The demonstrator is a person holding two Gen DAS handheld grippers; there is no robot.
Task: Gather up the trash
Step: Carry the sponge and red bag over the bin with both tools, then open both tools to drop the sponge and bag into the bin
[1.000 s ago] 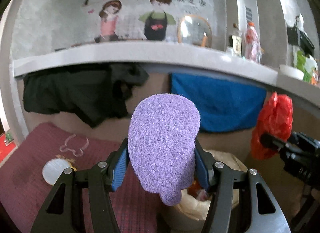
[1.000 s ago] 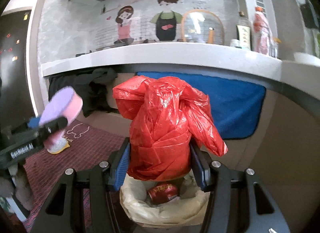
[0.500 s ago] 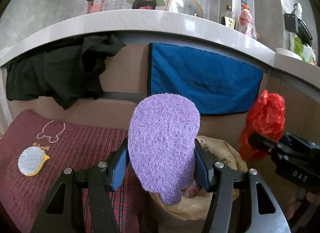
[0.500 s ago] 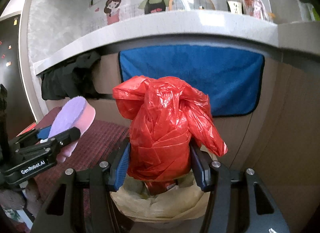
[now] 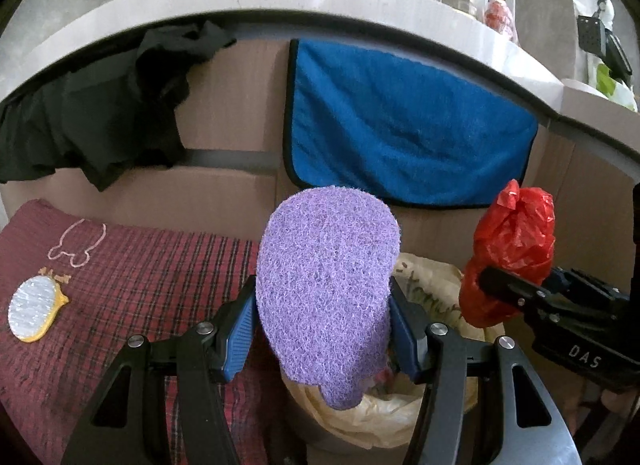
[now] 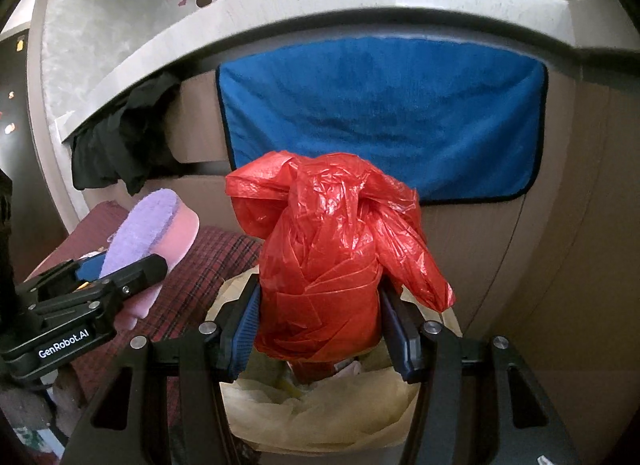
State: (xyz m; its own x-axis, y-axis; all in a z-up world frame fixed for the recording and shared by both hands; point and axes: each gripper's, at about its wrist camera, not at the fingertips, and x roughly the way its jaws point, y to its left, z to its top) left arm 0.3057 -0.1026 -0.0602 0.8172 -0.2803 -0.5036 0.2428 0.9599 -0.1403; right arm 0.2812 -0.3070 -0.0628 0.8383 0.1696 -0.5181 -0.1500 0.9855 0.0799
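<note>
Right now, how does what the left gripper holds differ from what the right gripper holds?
The left gripper is shut on a purple sponge, a fuzzy, thick, oval pad with a pink underside; the right gripper is shut on a red plastic bag, shiny, crinkled and knotted into a lump. The sponge keeps its shape; the bag sags to one side. Both hang above the lined bin.

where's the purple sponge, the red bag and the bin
purple sponge (image 5: pixel 326 285), left wrist view, middle of its fuzzy face
red bag (image 6: pixel 320 269), right wrist view, middle of the crumpled plastic
bin (image 6: pixel 320 421), right wrist view, pale liner at its near rim
</note>
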